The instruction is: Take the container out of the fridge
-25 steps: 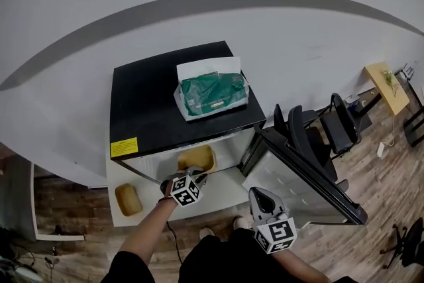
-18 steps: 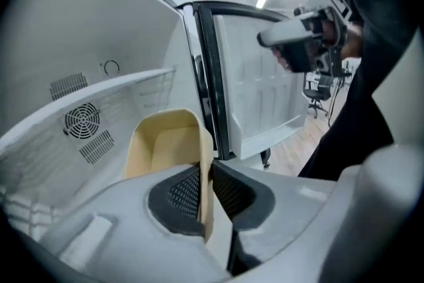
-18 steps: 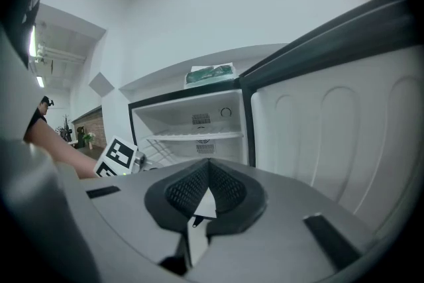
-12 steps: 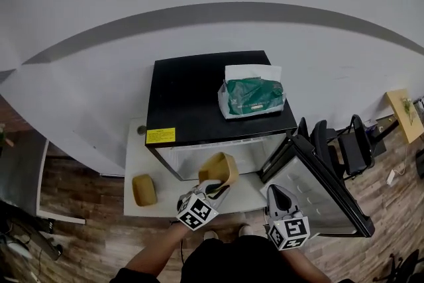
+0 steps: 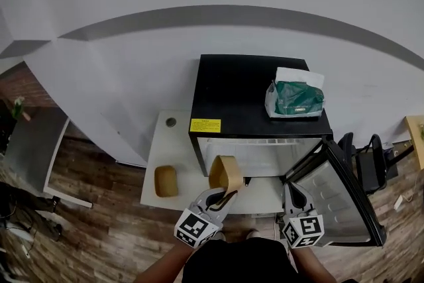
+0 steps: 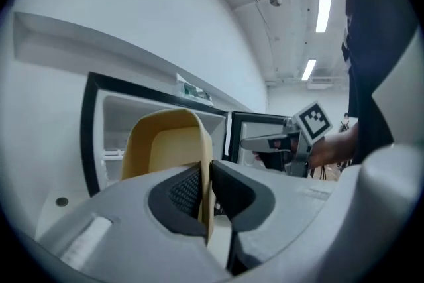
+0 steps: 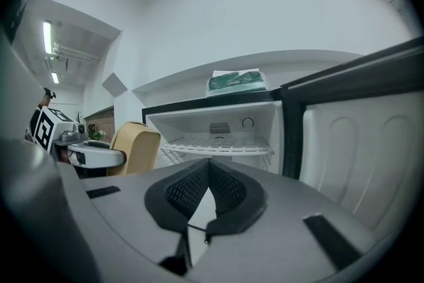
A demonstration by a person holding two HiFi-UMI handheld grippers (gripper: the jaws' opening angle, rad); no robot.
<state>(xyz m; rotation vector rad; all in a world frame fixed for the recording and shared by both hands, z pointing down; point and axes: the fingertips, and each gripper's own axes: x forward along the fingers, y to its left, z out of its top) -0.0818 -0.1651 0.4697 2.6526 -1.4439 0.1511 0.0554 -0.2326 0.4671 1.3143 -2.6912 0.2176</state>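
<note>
The tan container (image 5: 225,172) is out in front of the open black fridge (image 5: 252,86), held on edge above the white table (image 5: 163,141). My left gripper (image 5: 222,199) is shut on the container's (image 6: 165,149) thin wall, and its jaws are still closing on it. In the left gripper view the pads (image 6: 189,190) press that wall from both sides. My right gripper (image 5: 293,194) hangs shut and empty beside the open fridge door (image 5: 344,192). The right gripper view shows the container (image 7: 136,146) at the left and bare fridge shelves (image 7: 218,146).
A green packet in a white bag (image 5: 296,97) lies on the fridge top. A second tan container (image 5: 165,180) sits on the white table at the left. Chairs (image 5: 371,156) stand behind the open door at the right. The floor is wood.
The left gripper has drawn the container out of the fridge and toward me, tipping it more upright. The right gripper has kept its place by the door.
</note>
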